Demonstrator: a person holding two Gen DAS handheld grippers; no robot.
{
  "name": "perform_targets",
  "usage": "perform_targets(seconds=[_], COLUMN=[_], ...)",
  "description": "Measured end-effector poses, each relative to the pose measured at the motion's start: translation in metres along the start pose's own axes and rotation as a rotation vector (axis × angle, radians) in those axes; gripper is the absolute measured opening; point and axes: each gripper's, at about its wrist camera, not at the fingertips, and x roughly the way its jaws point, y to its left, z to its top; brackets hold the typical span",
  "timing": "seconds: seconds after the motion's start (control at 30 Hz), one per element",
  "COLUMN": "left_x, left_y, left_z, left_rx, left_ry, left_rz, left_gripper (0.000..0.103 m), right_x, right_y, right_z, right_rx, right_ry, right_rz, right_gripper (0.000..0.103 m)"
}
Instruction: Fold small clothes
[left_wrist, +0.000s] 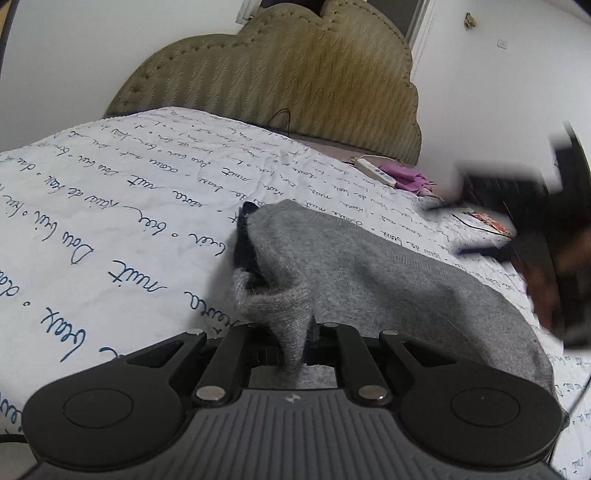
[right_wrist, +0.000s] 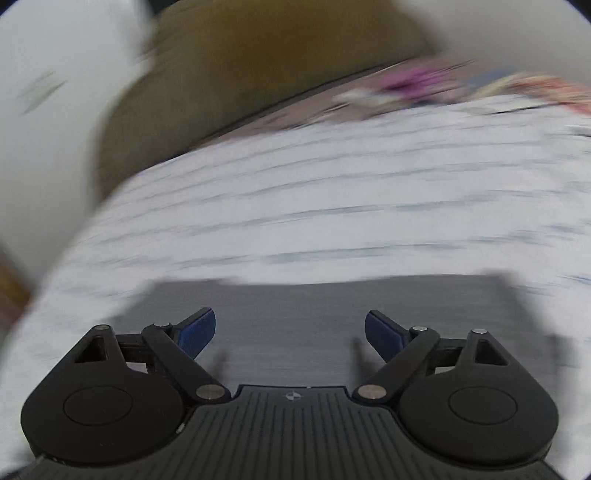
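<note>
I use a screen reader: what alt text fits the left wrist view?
The left gripper is shut on a pinch of grey garment lying on a white bedspread printed with blue script. An olive headboard stands behind, and the blurred right gripper is at the right edge.

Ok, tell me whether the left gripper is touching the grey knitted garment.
Touching: the left wrist view shows the left gripper pinching a fold of the grey knitted garment.
</note>
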Motion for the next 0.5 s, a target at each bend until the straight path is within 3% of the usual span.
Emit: perform_targets(seconds=[0.1,0.17,0.37,0.5], left_x=[-0.003,-0.007,-0.011,-0.003], left_y=[-0.004,-0.013,-0.047,-0.054], left_z=[0.0,0.001,-0.008,-0.013], left_rx=[0.004,0.046,0.233,0.233], left_ry=[-0.01,-0.037,-0.095,-0.077], left_rz=[-0.013,-0.024,-0.065,-0.074], left_gripper=[0.008,0.008,0.008,0.008], right_x=[0.032,0.057,0.116,0.132], right_y=[0.068,0.111,0.183,0.2], right_z=[0.019,0.024,0.012,0.002], right_rx=[-0.086,-0.178,-0.414,-0.516], right_ry=[0.179,0.276,0.497,0.569], right_rz=[0.161,0.199,0.07,-0.031], right_gripper=[0.091,0.09,0.085,0.072])
